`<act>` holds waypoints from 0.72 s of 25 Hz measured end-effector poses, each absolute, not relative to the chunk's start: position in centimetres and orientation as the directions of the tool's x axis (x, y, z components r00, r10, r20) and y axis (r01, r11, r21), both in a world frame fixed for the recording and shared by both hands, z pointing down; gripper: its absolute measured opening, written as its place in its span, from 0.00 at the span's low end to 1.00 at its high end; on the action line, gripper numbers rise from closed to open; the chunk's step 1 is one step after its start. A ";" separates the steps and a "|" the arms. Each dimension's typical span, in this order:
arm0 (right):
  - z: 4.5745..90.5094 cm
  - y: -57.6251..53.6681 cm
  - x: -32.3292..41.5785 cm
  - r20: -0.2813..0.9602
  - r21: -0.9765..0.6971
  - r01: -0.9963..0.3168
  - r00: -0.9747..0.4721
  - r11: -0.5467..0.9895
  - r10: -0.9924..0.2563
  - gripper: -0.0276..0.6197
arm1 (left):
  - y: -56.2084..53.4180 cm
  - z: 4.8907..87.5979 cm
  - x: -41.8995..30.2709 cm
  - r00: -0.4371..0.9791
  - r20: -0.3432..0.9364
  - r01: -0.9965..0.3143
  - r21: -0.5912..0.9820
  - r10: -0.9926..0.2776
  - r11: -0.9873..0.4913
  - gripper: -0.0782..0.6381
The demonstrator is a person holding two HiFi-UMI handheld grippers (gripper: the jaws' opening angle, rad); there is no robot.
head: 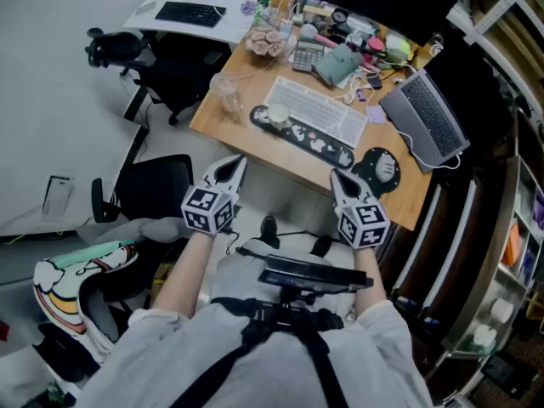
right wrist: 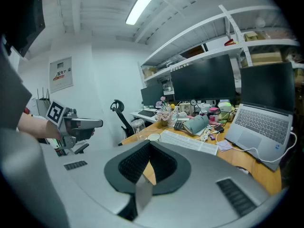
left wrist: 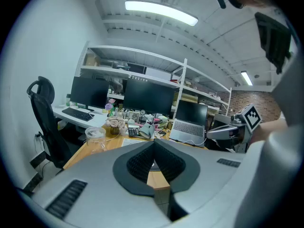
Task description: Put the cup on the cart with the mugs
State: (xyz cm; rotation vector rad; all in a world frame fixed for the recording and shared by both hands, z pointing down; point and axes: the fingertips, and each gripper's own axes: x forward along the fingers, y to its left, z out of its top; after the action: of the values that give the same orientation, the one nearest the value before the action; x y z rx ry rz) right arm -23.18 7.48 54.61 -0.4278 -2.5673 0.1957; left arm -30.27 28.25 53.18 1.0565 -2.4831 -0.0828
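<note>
A clear plastic cup stands near the left end of the wooden desk; it also shows in the left gripper view and the right gripper view. A small white cup sits beside the keyboard. My left gripper hangs shut and empty just short of the desk's front edge, well below the clear cup. My right gripper is level with it to the right, also shut with nothing in it. In both gripper views the jaws meet. No cart is in view.
A white keyboard, a laptop, a round mouse pad and desk clutter with a calculator cover the desk. Black office chairs stand at the left. Shelving runs along the right.
</note>
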 end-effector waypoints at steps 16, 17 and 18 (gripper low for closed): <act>59.2 16.5 -36.7 0.728 0.147 0.726 -0.540 0.672 0.423 0.49 | 29.4 55.5 -34.6 -0.528 0.396 -0.734 0.234 -0.752 0.638 0.12; 60.0 16.8 -37.5 0.750 0.150 0.750 -0.511 0.645 0.420 0.51 | 29.6 55.6 -35.0 -0.532 0.396 -0.729 0.236 -0.749 0.642 0.12; 60.8 17.0 -38.2 0.770 0.151 0.771 -0.484 0.618 0.416 0.54 | 29.7 55.7 -35.4 -0.537 0.395 -0.722 0.241 -0.745 0.648 0.12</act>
State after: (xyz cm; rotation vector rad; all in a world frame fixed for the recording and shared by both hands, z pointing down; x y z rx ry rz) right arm -38.23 17.04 60.78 -0.9285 -2.1285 -0.6397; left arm -35.41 29.75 55.69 1.1475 -2.4019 -0.0665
